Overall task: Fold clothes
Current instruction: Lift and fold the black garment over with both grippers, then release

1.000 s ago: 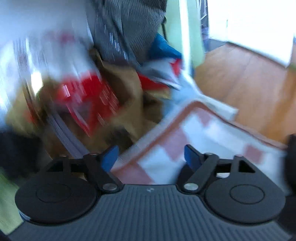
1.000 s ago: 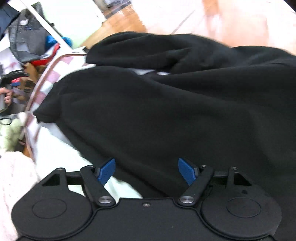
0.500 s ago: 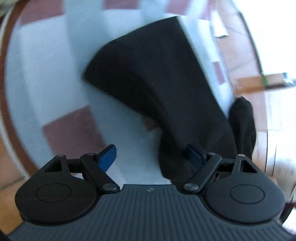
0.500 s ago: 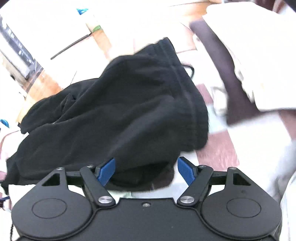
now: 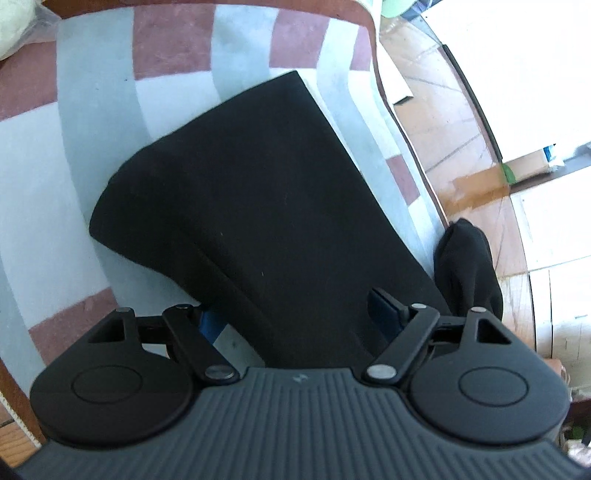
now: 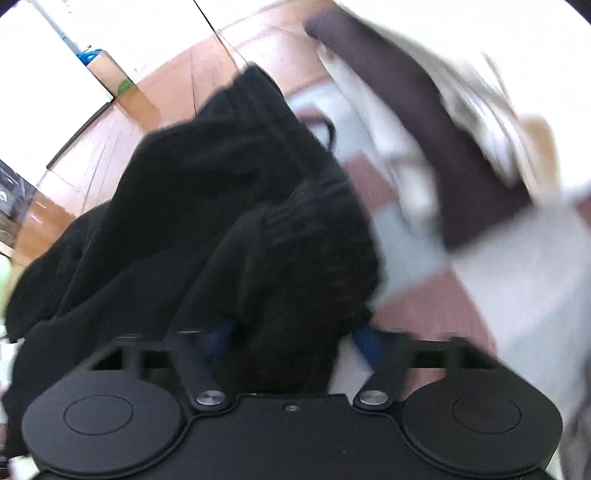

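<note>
Checked red-and-white rug [image 5: 74,155] over wooden floor [image 5: 436,122]; cardboard box [image 6: 110,77] by bright white wall.

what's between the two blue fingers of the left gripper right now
In the left wrist view, the black garment runs up between the open left gripper fingers, with a strip of checked rug showing beside the left-hand one; its jaws are closing slightly.

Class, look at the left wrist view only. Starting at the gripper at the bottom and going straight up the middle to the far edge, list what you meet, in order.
left gripper → black garment → checked red-and-white cloth → its dark red border.
</note>
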A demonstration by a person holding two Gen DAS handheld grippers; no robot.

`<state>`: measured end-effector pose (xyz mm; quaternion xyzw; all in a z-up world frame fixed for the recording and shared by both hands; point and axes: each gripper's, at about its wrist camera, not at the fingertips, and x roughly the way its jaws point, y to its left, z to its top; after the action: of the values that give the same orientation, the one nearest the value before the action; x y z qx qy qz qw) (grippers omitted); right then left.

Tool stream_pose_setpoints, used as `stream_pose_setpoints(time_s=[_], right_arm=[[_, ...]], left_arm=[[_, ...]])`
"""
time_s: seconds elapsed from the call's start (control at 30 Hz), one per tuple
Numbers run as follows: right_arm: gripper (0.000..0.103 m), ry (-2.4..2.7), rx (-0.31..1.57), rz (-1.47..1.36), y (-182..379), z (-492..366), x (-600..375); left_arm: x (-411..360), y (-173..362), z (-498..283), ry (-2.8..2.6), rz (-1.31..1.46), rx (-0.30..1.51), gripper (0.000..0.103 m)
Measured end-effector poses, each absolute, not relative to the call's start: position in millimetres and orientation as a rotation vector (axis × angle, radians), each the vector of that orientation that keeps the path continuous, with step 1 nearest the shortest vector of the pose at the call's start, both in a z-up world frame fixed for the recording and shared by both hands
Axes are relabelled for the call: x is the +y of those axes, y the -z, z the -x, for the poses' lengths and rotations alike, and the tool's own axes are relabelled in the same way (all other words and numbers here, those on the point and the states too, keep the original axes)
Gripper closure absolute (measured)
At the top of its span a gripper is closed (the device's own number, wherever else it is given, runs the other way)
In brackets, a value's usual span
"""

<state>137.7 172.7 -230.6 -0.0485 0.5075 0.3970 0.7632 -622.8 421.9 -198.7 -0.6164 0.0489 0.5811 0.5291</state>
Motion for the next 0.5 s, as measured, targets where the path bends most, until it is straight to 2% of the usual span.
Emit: stream_pose_setpoints(time_s=[0.03, 0.13, 0.2, 0.23, 0.33, 0.4, 0.43, 0.5], right_arm=[[0.076, -0.874, 1.025, 0.161, 212.9, -129.5, 180.9], [0.078, -0.989, 0.59, 0.342, 133.5, -76.2, 181.9], [0.078, -0.969, 0.548, 0.359, 121.3, -74.7, 172.5], [0.076, -0.952, 0.552, 0.369, 121.9, -76.9, 168.4], [0.075, -0.845, 0.774, 0.41, 178.9, -107.7, 160.9], [0.071, -0.802, 0.969, 0.361, 215.2, -122.1, 152.9], [0.063, -0.783, 1.042, 0.33, 228.7, -127.8, 148.1], [0.058, -0.785, 1.052, 0.273, 225.2, -132.4, 140.4]], left_arm=[[423.9, 200.2, 624.2, -1.394, 1.482, 0.12, 0.024], [423.4, 196.8, 627.9, -1.416, 1.46, 0.146, 0.023], [421.9, 195.6, 629.4, -1.427, 1.437, 0.175, 0.023], [421.4, 196.4, 630.0, -1.426, 1.432, 0.186, 0.023], [421.3, 207.8, 633.5, -1.418, 1.464, 0.193, 0.023], [420.8, 214.6, 635.3, -1.415, 1.487, 0.188, 0.022], [421.0, 215.3, 635.5, -1.415, 1.489, 0.188, 0.022], [423.0, 213.8, 634.8, -1.418, 1.483, 0.204, 0.022]])
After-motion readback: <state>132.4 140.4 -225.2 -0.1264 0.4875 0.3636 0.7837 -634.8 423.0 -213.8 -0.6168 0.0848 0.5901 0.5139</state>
